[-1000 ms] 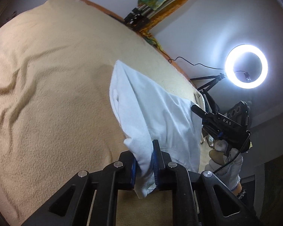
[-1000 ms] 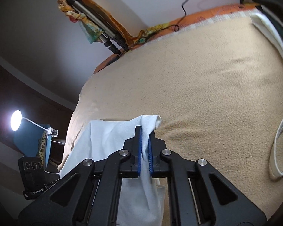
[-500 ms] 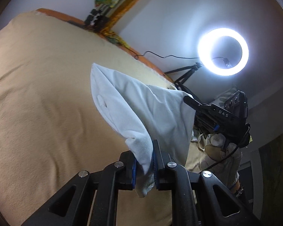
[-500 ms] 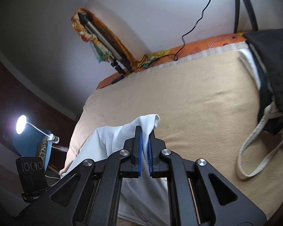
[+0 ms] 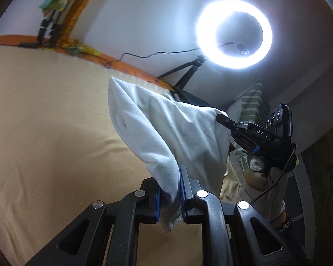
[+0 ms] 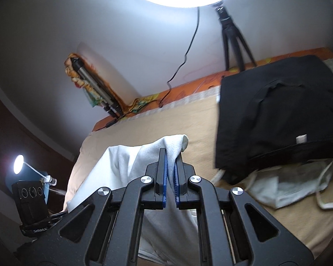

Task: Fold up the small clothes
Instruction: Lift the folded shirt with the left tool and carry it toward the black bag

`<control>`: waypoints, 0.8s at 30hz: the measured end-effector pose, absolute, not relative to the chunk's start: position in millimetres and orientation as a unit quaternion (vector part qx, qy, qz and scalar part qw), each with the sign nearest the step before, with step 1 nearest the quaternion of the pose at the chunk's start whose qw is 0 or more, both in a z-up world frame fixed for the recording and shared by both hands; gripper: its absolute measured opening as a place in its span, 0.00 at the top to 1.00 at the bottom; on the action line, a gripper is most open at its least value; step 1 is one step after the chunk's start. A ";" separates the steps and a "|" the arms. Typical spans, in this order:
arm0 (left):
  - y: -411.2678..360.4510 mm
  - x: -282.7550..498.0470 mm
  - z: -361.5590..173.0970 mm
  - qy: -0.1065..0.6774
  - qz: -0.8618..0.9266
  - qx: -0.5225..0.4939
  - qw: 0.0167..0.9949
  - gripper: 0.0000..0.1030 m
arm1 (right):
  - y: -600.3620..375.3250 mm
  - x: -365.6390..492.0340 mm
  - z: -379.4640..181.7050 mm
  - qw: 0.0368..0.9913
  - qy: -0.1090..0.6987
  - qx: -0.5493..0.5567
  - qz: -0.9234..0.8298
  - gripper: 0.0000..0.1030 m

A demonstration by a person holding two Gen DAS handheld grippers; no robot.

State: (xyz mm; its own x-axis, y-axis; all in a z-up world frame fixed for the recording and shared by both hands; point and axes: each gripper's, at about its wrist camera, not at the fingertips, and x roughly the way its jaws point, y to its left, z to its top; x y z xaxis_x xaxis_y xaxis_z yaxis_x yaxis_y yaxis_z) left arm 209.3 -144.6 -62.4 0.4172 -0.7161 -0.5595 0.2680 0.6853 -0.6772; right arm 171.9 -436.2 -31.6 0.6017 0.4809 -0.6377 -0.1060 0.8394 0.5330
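A white garment hangs lifted above the beige blanket, stretched between both grippers. My left gripper is shut on one corner of it. My right gripper is shut on another corner of the white garment, whose edge pokes out past the fingertips. In the left wrist view the right gripper shows at the garment's right edge, held by a gloved hand. The garment's lower part is hidden behind the gripper bodies.
A black garment lies on the blanket at the right, over a whitish cloth with straps. A ring light on a tripod stands at the bed's far edge. A folded tripod leans on the wall. A desk lamp glows at left.
Both grippers have risen and tilted upward with the white garment, lifting it off the blanket. The ring light and the black garment have come into view.
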 end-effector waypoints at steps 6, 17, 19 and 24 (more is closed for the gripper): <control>-198.3 243.6 -53.0 0.433 -0.332 -0.248 0.801 0.90 | -481.5 179.6 -16.2 0.885 0.391 0.214 0.136 0.94; -285.8 295.4 -44.2 0.417 -0.366 -0.224 0.801 0.90 | -550.0 214.6 6.9 0.910 0.360 0.191 0.078 0.94; -298.2 303.3 -43.4 0.413 -0.369 -0.221 0.802 0.90 | -561.1 222.5 8.8 0.913 0.355 0.188 0.068 0.94; -325.4 321.6 -45.3 0.408 -0.376 -0.208 0.806 0.90 | -585.1 240.7 9.8 0.919 0.347 0.181 0.050 0.94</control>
